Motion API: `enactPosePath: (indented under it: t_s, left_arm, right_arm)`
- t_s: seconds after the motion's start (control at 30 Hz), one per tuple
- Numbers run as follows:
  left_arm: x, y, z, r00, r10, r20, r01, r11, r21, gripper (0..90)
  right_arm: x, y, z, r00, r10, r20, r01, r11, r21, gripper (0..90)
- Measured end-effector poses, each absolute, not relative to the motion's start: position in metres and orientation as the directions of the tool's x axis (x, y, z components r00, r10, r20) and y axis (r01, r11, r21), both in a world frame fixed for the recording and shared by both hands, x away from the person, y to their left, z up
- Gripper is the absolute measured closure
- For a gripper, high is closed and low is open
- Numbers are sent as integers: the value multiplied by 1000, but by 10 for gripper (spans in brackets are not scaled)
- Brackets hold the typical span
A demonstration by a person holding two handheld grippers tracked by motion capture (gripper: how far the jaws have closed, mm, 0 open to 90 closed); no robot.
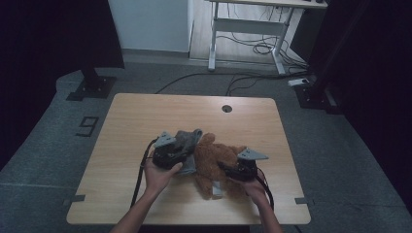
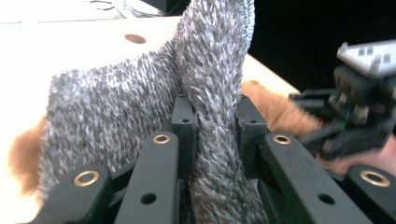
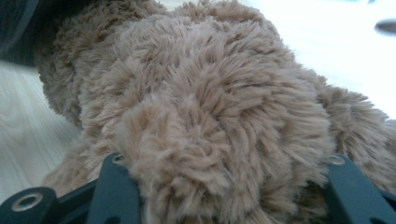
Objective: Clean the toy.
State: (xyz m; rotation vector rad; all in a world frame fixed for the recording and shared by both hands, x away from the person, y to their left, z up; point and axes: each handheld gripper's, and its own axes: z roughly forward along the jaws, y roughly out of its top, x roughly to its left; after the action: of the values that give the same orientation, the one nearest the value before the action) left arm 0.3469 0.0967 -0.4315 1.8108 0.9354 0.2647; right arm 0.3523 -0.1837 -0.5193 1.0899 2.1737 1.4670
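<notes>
A brown plush teddy bear (image 1: 214, 160) lies in the middle of the wooden table (image 1: 145, 116). A grey knitted cloth (image 1: 189, 138) drapes over its left side. My left gripper (image 1: 183, 147) is shut on a raised fold of that cloth (image 2: 116, 102), and the fold stands clamped between its jaws (image 2: 215, 112). Orange-brown fur of the bear (image 2: 275, 112) shows behind the fold. My right gripper (image 1: 224, 167) comes in from the bear's right side. A rounded plush part of the bear (image 3: 210, 93) bulges between its jaws (image 3: 229, 179), which press into the fur.
A round cable hole (image 1: 227, 108) sits near the table's far edge. Tape marks (image 1: 75, 198) lie at the front corners. Beyond the table stand a white desk frame (image 1: 248, 24), loose floor cables (image 1: 252, 48) and a black stand (image 1: 92, 82).
</notes>
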Motion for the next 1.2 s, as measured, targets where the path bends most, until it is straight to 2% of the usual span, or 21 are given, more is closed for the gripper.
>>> enactPosePath:
  t_s: [0.23,0.27,0.37,0.43,0.53,0.8,1.07,1.2]
  left_arm:
    - [361,20,-428,728,656,-199,464,-257,848,735]
    - [365,5,-433,732,658,-176,460,-287,840,735]
    - [374,-20,-452,735,654,-181,499,-341,797,739]
    - [374,-26,-461,735,664,-141,480,-362,799,745]
    - [374,-17,-464,728,663,-177,498,-333,801,754]
    - [366,37,-465,652,751,-106,485,-306,819,762]
    - [361,114,-466,575,797,-184,500,-164,850,767]
    - [361,136,-471,540,815,-211,521,-127,844,765]
  right_arm:
    - [338,-178,-524,-673,739,44,312,230,922,488]
    - [337,-178,-524,-672,740,32,302,234,924,489]
    - [335,-176,-526,-664,748,0,269,239,933,494]
    - [335,-175,-527,-657,754,-17,258,245,935,499]
    - [336,-177,-530,-656,754,-17,255,243,936,500]
    - [334,-176,-529,-651,759,-22,252,243,937,502]
    - [333,-175,-530,-649,761,-16,249,232,940,501]
    - [333,-176,-530,-648,762,-7,251,223,942,501]
